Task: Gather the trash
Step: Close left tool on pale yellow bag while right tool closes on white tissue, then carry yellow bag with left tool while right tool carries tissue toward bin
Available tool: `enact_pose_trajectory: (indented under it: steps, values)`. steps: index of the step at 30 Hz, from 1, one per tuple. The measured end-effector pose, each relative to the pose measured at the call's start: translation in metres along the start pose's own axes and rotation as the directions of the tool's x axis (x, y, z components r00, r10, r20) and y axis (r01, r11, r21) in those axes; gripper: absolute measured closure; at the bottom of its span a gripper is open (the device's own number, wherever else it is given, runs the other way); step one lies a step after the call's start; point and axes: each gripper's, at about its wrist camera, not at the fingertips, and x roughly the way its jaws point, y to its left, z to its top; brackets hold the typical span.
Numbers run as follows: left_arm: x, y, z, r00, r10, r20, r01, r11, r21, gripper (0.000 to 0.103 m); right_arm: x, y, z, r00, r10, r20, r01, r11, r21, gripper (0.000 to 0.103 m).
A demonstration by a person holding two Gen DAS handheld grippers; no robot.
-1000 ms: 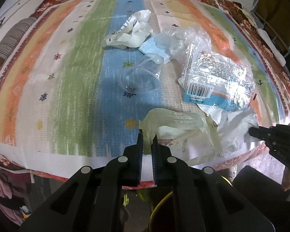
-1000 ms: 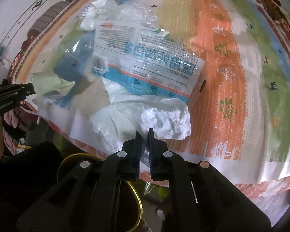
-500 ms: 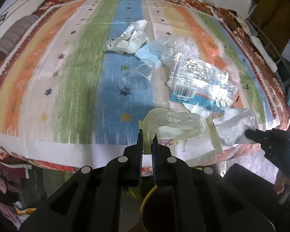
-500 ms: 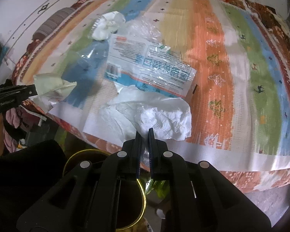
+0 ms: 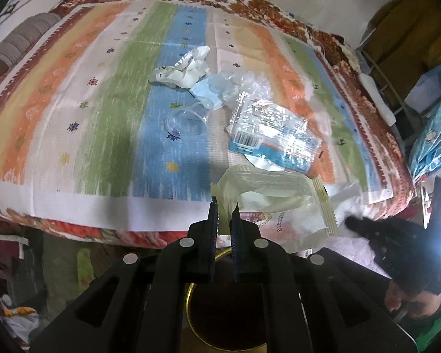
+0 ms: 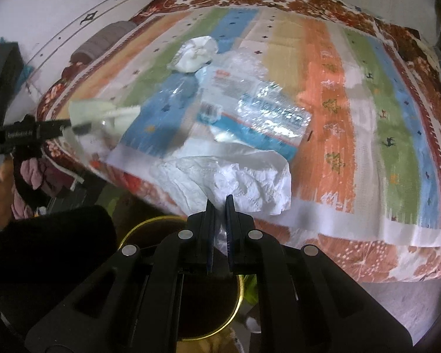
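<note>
Both jaws clamp trash: my left gripper (image 5: 224, 206) pinches a pale snack wrapper (image 5: 267, 194), my right gripper (image 6: 219, 203) a crumpled white tissue (image 6: 238, 176), both above the gold-rimmed bin (image 6: 150, 229) beside the striped bed (image 5: 103, 111).

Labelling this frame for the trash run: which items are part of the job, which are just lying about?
Job:
- pale snack wrapper, pinched in left claw
- white tissue, pinched in right claw
- barcode packet
- clear cup
- blue mask
- crumpled paper
- gold-rimmed bin

Lying about:
- striped bedspread
- grey bolster
</note>
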Motion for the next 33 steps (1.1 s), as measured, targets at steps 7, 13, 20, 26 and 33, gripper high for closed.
enact_pose_trajectory:
  steps: [7, 13, 20, 26, 33]
  values:
    - [-0.019, -0.001, -0.021, 0.998, -0.052, 0.027, 0.054, 0.998, -0.041, 0.095, -0.018, 0.021, -0.020, 0.999, 0.033, 0.037, -0.033, 0.999, 0.006, 0.097]
    - [-0.024, -0.015, -0.043, 0.999, -0.014, 0.033, 0.014, 1.000, -0.007, 0.095, -0.036, 0.034, -0.041, 0.995, 0.045, 0.086, -0.047, 0.999, 0.020, 0.097]
    - [-0.041, -0.027, -0.081, 0.997, -0.040, 0.073, 0.040, 0.999, 0.001, 0.095, -0.038, 0.036, -0.062, 0.996, 0.014, 0.084, -0.016, 1.000, 0.023, 0.097]
    - [-0.037, -0.030, -0.097, 0.998, -0.023, 0.065, 0.024, 1.000, -0.008, 0.095, -0.035, 0.039, -0.074, 0.997, 0.016, 0.075, -0.019, 0.999, 0.039, 0.097]
    - [-0.029, -0.032, -0.102, 1.000, 0.008, 0.027, -0.007, 1.000, -0.014, 0.095, -0.022, 0.046, -0.088, 0.999, -0.006, 0.037, 0.004, 0.999, 0.039, 0.097]
